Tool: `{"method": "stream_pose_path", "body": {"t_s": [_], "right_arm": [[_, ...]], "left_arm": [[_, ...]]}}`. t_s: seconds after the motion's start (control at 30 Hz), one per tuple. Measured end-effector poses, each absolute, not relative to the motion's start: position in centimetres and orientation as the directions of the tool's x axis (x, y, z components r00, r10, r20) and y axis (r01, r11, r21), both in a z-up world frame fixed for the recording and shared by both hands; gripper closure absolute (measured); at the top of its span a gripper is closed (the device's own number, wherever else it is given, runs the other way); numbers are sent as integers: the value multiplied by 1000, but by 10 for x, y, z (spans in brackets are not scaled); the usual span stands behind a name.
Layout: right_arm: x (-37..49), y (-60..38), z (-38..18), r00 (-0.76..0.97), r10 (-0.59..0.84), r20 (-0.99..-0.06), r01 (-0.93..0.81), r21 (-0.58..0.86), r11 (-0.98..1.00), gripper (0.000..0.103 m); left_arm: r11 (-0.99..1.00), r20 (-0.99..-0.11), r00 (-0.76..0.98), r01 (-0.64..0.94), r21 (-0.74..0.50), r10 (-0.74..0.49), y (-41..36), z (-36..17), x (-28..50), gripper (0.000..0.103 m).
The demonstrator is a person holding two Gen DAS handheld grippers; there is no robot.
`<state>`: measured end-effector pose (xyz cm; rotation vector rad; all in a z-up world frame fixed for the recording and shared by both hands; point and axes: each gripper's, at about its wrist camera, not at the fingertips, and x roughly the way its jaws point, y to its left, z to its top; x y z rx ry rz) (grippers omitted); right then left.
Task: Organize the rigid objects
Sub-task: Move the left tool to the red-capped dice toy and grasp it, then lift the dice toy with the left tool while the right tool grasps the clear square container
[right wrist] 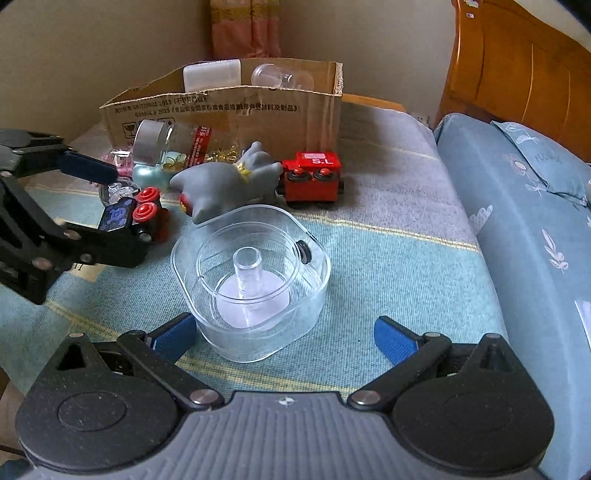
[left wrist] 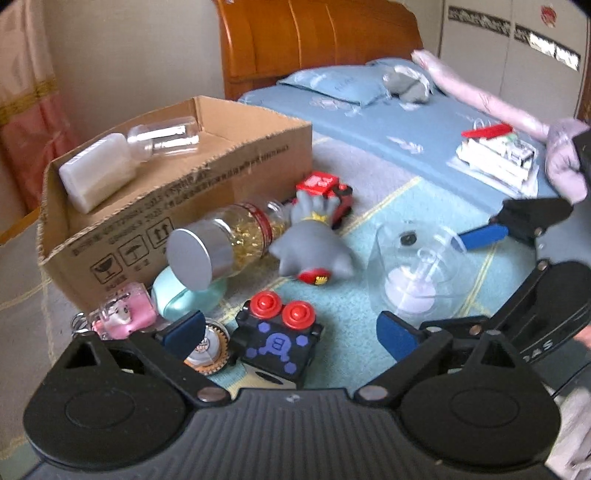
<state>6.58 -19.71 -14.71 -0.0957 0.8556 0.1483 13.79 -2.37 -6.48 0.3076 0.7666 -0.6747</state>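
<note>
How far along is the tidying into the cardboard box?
Early. In the cardboard box lie only a white container and a clear bottle. Both tongs are open and empty: the left tongs straddle the black toy block, the right tongs the clear dish. The jar, grey figure and red train remain outside.

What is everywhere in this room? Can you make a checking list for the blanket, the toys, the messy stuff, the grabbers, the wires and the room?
Surface: striped blanket over a low surface.
Job's things: clear container, grey toy, red train car, black train car, gold-filled jar outside the cardboard box; white bottle and clear jar inside it.
Clutter: pink toy, mint case.
Grippers: left gripper open over the black train car; right gripper open around the container.
Cables: nothing seen.
Surroundings: bed, curtain.
</note>
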Motion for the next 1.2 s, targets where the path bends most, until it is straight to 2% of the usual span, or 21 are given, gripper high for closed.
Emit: {"method": "stream_pose_path", "body": {"t_s": [0.07, 0.1, 0.2, 0.27, 0.33, 0.37, 0.67, 0.7, 0.8, 0.87, 0.93, 1.0, 1.1, 1.2], "right_arm": [[66, -198, -147, 648, 95, -756, -172, -24, 985, 0], [66, -198, -148, 649, 96, -754, -173, -24, 985, 0], [65, -198, -148, 656, 99, -748, -176, -24, 984, 0], [65, -198, -149, 658, 99, -746, -175, -24, 984, 0], [64, -198, -149, 660, 99, -745, -174, -24, 984, 0], [64, -198, -149, 661, 99, -744, -174, -24, 985, 0], [63, -199, -149, 661, 95, -744, -170, -25, 985, 0], [62, -199, -150, 661, 95, -744, -170, -25, 985, 0], [62, -198, -150, 663, 93, -743, -167, -25, 986, 0], [61, -198, -150, 663, 92, -743, -165, -25, 986, 0], [61, -198, -149, 664, 92, -742, -165, -25, 986, 0], [61, -198, -149, 663, 94, -743, -168, -25, 986, 0], [60, -198, -149, 663, 99, -742, -175, -25, 984, 0], [58, -199, -150, 666, 105, -739, -183, -25, 983, 0]], "left_arm": [[737, -736, 512, 675, 27, -442, -26, -69, 142, 15], [731, -743, 502, 682, 25, -443, -26, -71, 142, 23], [701, -745, 494, 712, 51, -448, -30, -73, 139, 24], [688, -751, 500, 721, 84, -432, -34, -72, 136, 32], [681, -759, 489, 728, 83, -430, -33, -70, 133, 49], [680, -767, 475, 730, 69, -432, -32, -70, 131, 53], [720, -783, 452, 694, 7, -427, -15, -72, 103, 52], [723, -786, 452, 691, 9, -422, -13, -74, 101, 47], [734, -787, 467, 679, 27, -403, -9, -77, 98, 18], [732, -785, 457, 682, 7, -418, -7, -79, 102, 17], [727, -779, 443, 686, -26, -445, -6, -81, 107, 12], [714, -779, 446, 700, -3, -441, -11, -83, 108, 8], [693, -770, 440, 721, -3, -461, -15, -84, 111, 9], [667, -770, 423, 745, -4, -477, -18, -83, 113, 15]]}}
